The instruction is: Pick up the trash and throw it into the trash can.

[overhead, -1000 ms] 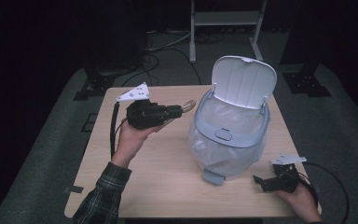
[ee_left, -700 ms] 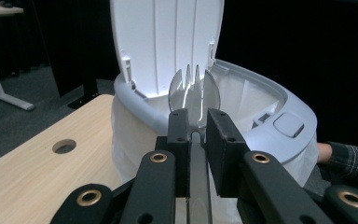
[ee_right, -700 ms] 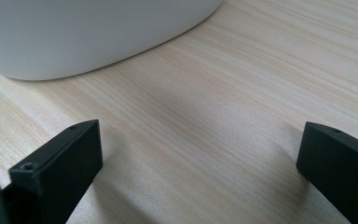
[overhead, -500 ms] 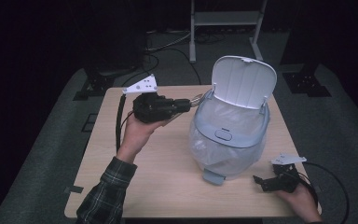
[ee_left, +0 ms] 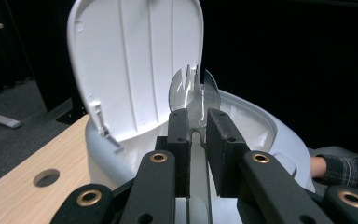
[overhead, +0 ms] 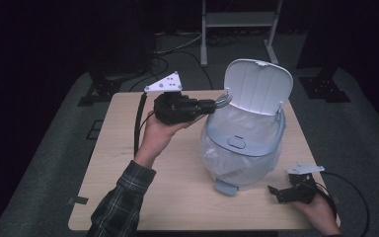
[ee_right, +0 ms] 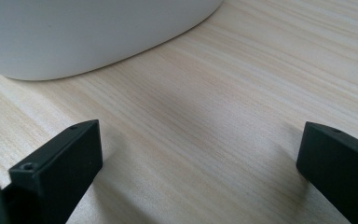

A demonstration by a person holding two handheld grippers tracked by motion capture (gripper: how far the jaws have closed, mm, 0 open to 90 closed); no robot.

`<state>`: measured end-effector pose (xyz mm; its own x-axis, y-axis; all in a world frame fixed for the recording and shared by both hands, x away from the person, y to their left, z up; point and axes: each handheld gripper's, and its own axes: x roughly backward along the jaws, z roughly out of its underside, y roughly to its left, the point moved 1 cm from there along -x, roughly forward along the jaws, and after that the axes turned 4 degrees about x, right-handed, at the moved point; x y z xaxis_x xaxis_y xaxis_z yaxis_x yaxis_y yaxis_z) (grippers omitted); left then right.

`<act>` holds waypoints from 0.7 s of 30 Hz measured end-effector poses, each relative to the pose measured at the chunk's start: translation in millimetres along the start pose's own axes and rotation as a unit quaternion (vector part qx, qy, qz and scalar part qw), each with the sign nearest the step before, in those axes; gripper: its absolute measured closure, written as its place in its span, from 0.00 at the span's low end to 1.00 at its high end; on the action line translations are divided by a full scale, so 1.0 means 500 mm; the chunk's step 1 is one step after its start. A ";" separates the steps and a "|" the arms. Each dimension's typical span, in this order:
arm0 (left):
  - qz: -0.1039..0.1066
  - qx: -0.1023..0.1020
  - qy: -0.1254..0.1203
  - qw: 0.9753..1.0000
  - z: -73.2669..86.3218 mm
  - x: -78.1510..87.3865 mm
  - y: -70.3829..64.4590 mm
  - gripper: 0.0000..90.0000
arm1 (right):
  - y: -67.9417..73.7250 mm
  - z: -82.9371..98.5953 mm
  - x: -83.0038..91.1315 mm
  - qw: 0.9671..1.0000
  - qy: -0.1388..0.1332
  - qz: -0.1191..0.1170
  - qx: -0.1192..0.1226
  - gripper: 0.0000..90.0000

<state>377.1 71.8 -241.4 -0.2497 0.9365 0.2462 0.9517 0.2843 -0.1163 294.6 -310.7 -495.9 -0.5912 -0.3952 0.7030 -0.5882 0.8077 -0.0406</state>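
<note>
- The left tongs (overhead: pixel 212 104) are clamped tight on the handle of a clear plastic fork (ee_left: pixel 195 91), tines pointing away from the hand
- The fork is held in the air at the rim of a white pedal bin (overhead: pixel 244 148), just in front of its raised lid (overhead: pixel 259 89)
- The bin, lined with a clear bag, stands on the wooden worktop (overhead: pixel 123 163)
- The right tongs (ee_right: pixel 200 154) rest on the worktop near the bin's base, jaws spread wide and gripping nothing

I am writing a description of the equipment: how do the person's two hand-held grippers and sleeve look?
Each hand-held gripper, left and right, is black, topped by a grey three-cornered plate and trailing a black cable. Their jaws are flat black blocks on arms with brass-coloured rivets. The left sleeve is dark plaid.
</note>
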 end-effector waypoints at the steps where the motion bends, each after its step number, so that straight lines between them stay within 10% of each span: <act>1: 0.001 -0.002 0.000 1.000 -0.003 -0.005 -0.001 0.88 | 0.000 0.000 0.000 1.000 0.000 0.000 0.000 0.00; 21: 0.024 -0.004 -0.003 1.000 -0.040 -0.105 -0.005 0.88 | 0.000 0.000 0.000 1.000 0.000 0.000 0.000 0.00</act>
<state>391.5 17.9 -234.8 -0.2044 0.9504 0.2343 0.9640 0.2371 -0.1208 294.6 -310.8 -495.9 -0.5912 -0.3952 0.7030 -0.5883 0.8076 -0.0408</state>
